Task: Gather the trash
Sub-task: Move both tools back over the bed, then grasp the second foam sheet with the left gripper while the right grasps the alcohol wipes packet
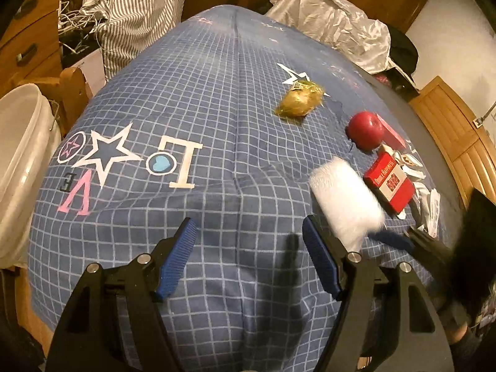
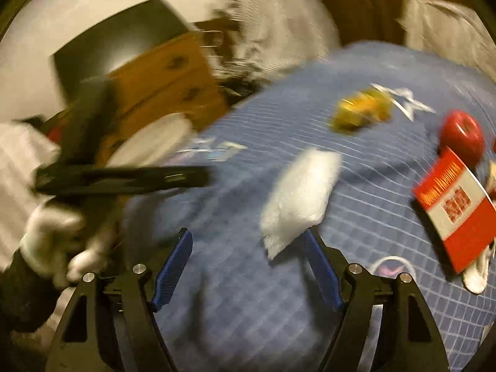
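Observation:
Trash lies on a blue checked cloth (image 1: 217, 99). There is a white fluffy wad (image 1: 347, 198) (image 2: 300, 198), a red cigarette pack (image 1: 389, 184) (image 2: 455, 207), a crumpled yellow wrapper (image 1: 299, 100) (image 2: 359, 111) and a red ball-shaped thing (image 1: 365, 130) (image 2: 462, 136). My left gripper (image 1: 249, 223) is open over bare cloth, left of the wad. My right gripper (image 2: 248, 234) is open, and the wad lies just past its right fingertip, untouched. The right wrist view is blurred.
A white plastic bucket (image 1: 21, 161) (image 2: 148, 145) stands off the cloth's left edge by wooden drawers (image 1: 31, 31). Small white sachets (image 1: 429, 200) and a pink box (image 1: 393, 133) lie by the pack. A crinkled plastic bag (image 1: 334, 21) sits at the far edge. A white-gloved hand (image 2: 52, 229) holds the left gripper.

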Demonstrator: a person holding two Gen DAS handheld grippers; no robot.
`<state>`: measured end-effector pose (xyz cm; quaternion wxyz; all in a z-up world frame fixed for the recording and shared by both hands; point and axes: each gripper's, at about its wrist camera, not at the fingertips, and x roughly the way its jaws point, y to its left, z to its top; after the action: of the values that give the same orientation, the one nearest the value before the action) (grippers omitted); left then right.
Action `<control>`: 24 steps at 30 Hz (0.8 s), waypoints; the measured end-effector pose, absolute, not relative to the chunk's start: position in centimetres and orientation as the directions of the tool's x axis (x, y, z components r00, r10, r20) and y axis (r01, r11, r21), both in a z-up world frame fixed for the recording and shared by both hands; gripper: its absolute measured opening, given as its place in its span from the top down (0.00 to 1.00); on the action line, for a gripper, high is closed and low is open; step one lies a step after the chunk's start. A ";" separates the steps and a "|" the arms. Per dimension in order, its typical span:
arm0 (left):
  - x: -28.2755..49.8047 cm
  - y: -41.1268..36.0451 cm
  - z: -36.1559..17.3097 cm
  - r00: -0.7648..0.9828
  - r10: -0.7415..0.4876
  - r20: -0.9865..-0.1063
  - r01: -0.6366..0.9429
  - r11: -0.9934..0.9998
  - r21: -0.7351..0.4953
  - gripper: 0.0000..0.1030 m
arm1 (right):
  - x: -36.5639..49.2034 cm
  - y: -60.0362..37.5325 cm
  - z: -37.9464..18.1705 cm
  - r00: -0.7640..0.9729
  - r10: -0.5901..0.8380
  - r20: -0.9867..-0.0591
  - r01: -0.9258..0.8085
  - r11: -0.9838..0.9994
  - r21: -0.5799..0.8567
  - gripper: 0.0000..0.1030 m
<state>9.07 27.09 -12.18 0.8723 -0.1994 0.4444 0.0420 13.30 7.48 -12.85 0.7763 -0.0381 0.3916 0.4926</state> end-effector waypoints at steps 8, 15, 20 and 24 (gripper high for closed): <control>11.1 20.1 -12.0 0.595 -0.193 -0.780 -0.071 0.954 -0.291 0.29 | 12.1 -2.2 -10.9 0.436 0.661 -0.611 -0.619 0.713 0.330 0.25; 14.6 16.7 -14.3 0.568 -0.108 -0.816 -0.119 0.970 -0.211 0.29 | 11.8 -12.2 -10.0 0.685 0.414 -0.600 -0.356 0.908 0.220 0.22; 16.0 15.2 -15.0 0.568 -0.019 -0.823 -0.145 0.982 -0.122 0.29 | 15.6 -16.2 -11.4 0.686 0.289 -0.668 -0.219 0.957 0.188 0.21; 16.5 14.8 -15.3 0.570 0.026 -0.822 -0.158 0.984 -0.079 0.29 | 19.1 -16.5 -12.6 0.666 0.251 -0.703 -0.177 0.968 0.178 0.21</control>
<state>16.51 14.77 -15.30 0.8830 -0.0716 0.4610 0.0520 19.12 -16.54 -12.61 0.9114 0.0472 0.3917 0.1174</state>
